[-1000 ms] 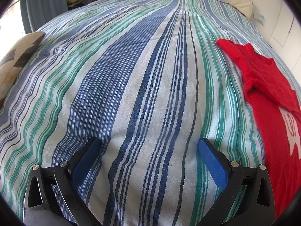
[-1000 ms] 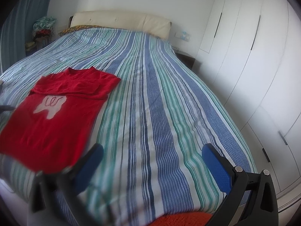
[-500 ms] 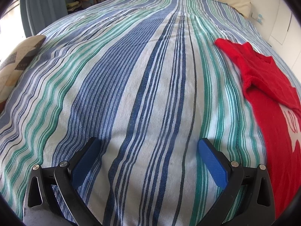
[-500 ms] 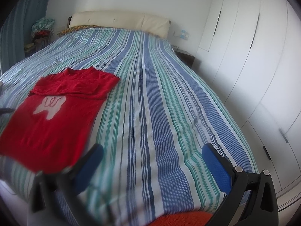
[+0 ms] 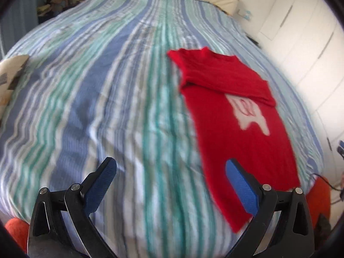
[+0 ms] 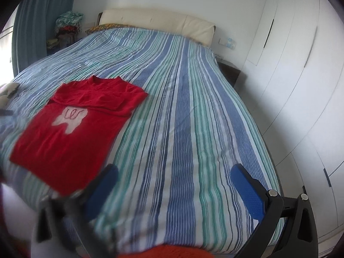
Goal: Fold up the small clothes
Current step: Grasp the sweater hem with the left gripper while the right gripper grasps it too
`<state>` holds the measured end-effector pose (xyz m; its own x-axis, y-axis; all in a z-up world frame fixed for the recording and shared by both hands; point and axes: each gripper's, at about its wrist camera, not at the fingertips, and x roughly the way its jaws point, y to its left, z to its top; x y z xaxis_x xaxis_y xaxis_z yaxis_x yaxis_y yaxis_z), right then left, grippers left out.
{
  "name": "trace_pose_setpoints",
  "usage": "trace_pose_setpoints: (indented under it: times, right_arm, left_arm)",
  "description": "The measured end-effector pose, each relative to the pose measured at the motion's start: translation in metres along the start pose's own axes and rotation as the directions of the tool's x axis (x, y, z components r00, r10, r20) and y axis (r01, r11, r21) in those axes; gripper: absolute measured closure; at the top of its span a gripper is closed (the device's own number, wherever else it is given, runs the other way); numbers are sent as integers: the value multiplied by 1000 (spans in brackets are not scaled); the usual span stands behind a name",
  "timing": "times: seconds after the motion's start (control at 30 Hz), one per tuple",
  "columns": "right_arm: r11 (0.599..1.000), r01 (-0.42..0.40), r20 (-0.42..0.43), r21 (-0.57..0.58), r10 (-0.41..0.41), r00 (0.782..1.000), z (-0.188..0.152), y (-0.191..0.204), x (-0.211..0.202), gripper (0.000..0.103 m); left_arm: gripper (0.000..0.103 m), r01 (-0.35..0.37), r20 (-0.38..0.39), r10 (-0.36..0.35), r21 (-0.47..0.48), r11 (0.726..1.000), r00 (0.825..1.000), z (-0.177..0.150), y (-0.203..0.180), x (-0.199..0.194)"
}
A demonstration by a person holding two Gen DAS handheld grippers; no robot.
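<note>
Striped bedspread [image 6: 182,118] fills both views, carrying a red shirt [image 6: 71,126] near the bed's left foot corner. Its sleeves look tucked across the chest, so I judge the fold partly done, with the body left to double over. Its near hem lies close to the bed's edge. Wide bare bed lies right and far. Left claw [image 5: 169,180] and right claw [image 6: 175,185] both gape apart, holding nothing.

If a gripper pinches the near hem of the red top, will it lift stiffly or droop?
The red top probably droops: it lies flat, its upper part already folded over itself. It looks thin, so likely light. The striped bedspread may rise with it if pinched too deep.
</note>
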<state>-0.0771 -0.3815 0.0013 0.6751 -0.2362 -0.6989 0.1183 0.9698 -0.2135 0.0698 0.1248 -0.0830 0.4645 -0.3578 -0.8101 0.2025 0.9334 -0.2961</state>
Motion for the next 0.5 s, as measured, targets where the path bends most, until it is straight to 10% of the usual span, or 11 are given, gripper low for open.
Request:
trace_pose_setpoints:
  times: [0.13,0.37,0.43,0.5]
  right_arm:
    - [939,-288,-105,187,311,945,-4,7,21,0]
    - [714,-470,-262,519,656,708,-58,76,112,27]
    - [705,-457,-280,542,664,693,-65,87,128,30]
    - [714,-456,-301,531,662,687,-68,98,139,34]
  left_arm:
    - [2,133,-133,-131,2,991,982,-31,-33,25]
    - [27,172,-223,-162,25,985,961,-58,-60,50]
    - [44,185,-234,-168,49,982,958,-60,-65,50]
    - [88,217,-262,-206,13,976,943,-61,-62,55]
